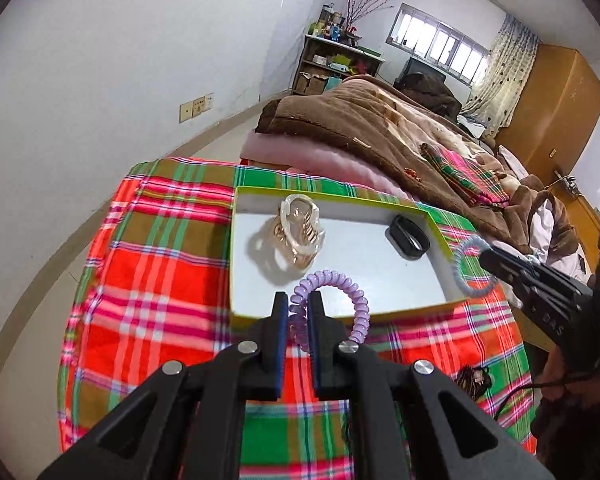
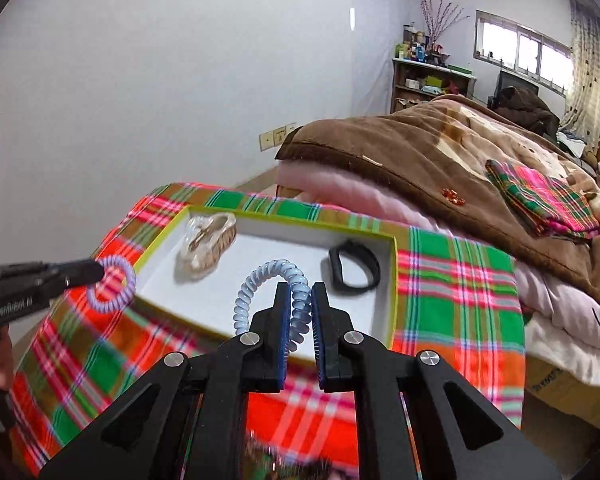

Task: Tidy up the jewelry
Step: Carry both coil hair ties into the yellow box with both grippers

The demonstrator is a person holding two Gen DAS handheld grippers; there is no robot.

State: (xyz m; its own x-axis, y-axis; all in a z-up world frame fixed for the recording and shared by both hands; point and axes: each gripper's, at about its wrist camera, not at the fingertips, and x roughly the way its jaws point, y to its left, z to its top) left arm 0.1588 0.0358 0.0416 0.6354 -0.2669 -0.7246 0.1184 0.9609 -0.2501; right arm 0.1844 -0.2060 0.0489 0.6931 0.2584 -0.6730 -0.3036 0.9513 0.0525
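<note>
Gripping a purple coil hair tie (image 1: 342, 292) between nearly closed pads, the left gripper (image 1: 299, 312) holds its loop standing up over the near wall of the shallow white box (image 1: 442, 236), so the drop point lies straight ahead and slightly down. Inside that box, a clear and gold hair claw (image 1: 296, 236) lies at the far left and a black band (image 1: 409, 236) at the far right, leaving bare floor between them. At the right edge of this view the right gripper (image 1: 486, 258) carries a pale blue coil tie (image 1: 466, 268) just outside the box's right wall. From the right wrist, the right gripper (image 2: 300, 300) is pinched shut on the blue tie (image 2: 260, 284), its loop arching left of the fingers and over the near rim of the box (image 2: 392, 280). The left gripper (image 2: 96, 272) shows at the left, its purple tie (image 2: 112, 284) hanging above the plaid cloth (image 2: 460, 280) beside the box's near-left wall. Both ties are ridged, springy spirals, likely to bounce on release.
</note>
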